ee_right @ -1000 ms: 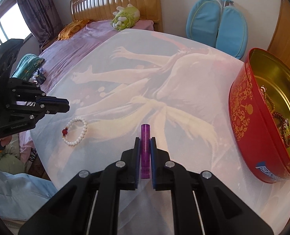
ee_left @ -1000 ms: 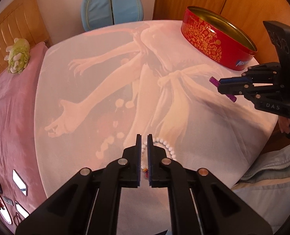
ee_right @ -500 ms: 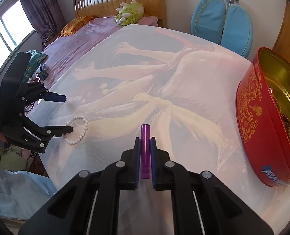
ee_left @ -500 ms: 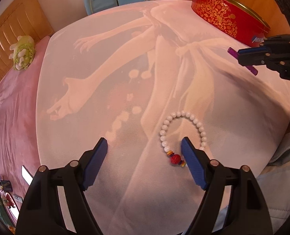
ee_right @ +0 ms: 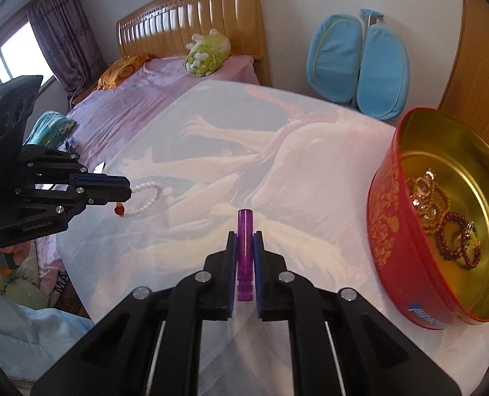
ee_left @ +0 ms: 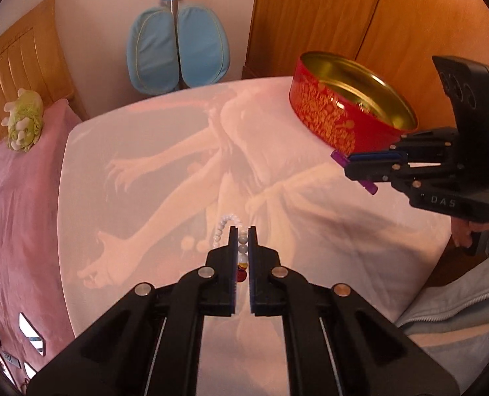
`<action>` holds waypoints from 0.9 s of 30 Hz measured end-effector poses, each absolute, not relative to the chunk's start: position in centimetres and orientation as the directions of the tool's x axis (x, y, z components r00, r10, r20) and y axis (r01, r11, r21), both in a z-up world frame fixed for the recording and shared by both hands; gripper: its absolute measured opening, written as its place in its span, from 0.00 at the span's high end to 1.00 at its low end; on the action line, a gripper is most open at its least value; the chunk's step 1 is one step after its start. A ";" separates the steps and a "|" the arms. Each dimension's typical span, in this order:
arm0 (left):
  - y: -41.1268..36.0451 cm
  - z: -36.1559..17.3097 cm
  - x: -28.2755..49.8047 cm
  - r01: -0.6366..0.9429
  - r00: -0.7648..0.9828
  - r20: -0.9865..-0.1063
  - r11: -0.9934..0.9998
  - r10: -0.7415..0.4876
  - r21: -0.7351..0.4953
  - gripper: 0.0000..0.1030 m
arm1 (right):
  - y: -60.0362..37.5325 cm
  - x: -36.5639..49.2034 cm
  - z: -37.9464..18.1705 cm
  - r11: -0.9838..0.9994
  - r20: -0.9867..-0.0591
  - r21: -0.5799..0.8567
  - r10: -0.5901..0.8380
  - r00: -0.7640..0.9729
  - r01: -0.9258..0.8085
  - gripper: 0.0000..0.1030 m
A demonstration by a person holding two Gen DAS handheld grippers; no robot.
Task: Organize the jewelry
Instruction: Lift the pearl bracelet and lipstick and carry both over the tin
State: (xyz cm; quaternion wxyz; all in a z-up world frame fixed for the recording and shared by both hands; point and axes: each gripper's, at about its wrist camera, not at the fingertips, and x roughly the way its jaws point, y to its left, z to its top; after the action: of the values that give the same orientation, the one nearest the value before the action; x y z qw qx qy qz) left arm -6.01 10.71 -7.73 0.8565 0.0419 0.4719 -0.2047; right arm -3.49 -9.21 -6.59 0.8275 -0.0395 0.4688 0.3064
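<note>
My left gripper (ee_left: 242,231) is shut on a white bead bracelet (ee_left: 226,222) with a red bead and holds it above the printed cloth; it also shows in the right wrist view (ee_right: 125,191) with the bracelet (ee_right: 147,198) hanging from it. My right gripper (ee_right: 245,236) is shut on a purple tube (ee_right: 245,227) and shows at the right of the left wrist view (ee_left: 351,161). A red round tin (ee_right: 392,231) with a gold inside stands at the right and holds several dark bead bracelets (ee_right: 455,234). It also shows in the left wrist view (ee_left: 326,122).
The printed white cloth (ee_left: 165,171) lies over a bed with a pink sheet (ee_left: 16,191). A green plush toy (ee_right: 206,54) sits by the wooden headboard (ee_right: 191,23). A blue cushioned seat (ee_right: 358,66) leans on the wall. Wooden wardrobe doors (ee_left: 326,16) stand behind the tin.
My left gripper opened over the bracelet, then closed on it and lifted it off the cloth. My right gripper still holds the purple tube and sits nearer the tin.
</note>
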 end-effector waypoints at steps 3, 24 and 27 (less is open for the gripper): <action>9.6 -5.6 -4.6 0.409 0.497 -0.798 0.903 -0.339 -0.129 0.95 | -10.9 -3.0 -4.2 0.831 -0.763 0.220 0.473 0.441 -0.510 0.89; 1.3 1.2 1.1 0.567 0.542 -0.717 0.821 -0.437 -0.071 0.94 | -24.2 -2.3 0.5 0.960 -0.678 0.226 0.278 0.681 -0.168 0.89; 0.9 1.2 1.6 0.582 0.529 -0.715 0.809 -0.457 -0.087 0.94 | -24.7 -2.4 1.0 0.965 -0.677 0.212 0.259 0.689 -0.154 0.89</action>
State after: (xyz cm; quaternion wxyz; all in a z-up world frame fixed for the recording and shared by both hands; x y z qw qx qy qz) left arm 1.59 0.92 1.23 0.8706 0.0814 0.3828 -0.2982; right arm -2.43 -24.69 1.00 0.9163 0.0691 0.3781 0.1126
